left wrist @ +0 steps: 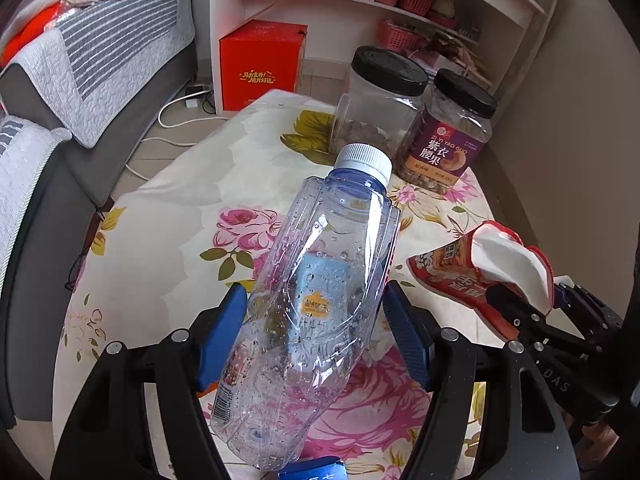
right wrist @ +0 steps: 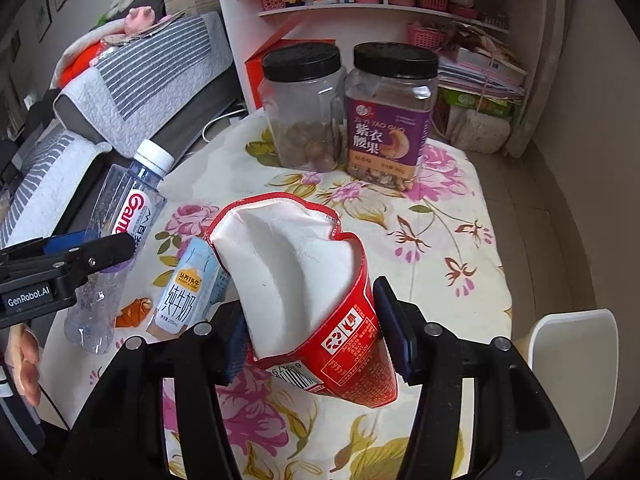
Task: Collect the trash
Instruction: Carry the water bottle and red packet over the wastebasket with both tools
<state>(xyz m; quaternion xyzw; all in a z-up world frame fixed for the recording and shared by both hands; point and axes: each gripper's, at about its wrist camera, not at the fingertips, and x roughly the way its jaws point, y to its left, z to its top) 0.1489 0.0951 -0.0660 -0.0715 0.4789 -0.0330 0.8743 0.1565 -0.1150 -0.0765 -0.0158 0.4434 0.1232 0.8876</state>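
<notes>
My left gripper (left wrist: 316, 332) is shut on a clear, empty water bottle (left wrist: 320, 264) with a white cap; its blue pads press the bottle's middle and hold it tilted above the table. In the right wrist view the same bottle (right wrist: 120, 216) shows at the left, in the left gripper (right wrist: 84, 254). My right gripper (right wrist: 316, 340) is shut on a crushed red paper cup (right wrist: 292, 272) with a white inside, pinched near its base and lifted off the cloth. A small milk carton (right wrist: 186, 292) and an orange wrapper (right wrist: 134, 312) lie on the table between the two grippers.
Two black-lidded jars stand at the table's far end: a clear one (right wrist: 304, 112) and a purple-labelled one (right wrist: 392, 116). The table carries a floral cloth (right wrist: 452, 248). A grey sofa (left wrist: 80, 92) runs along the left, a white shelf (right wrist: 400, 8) behind, a white chair (right wrist: 572, 364) at the right.
</notes>
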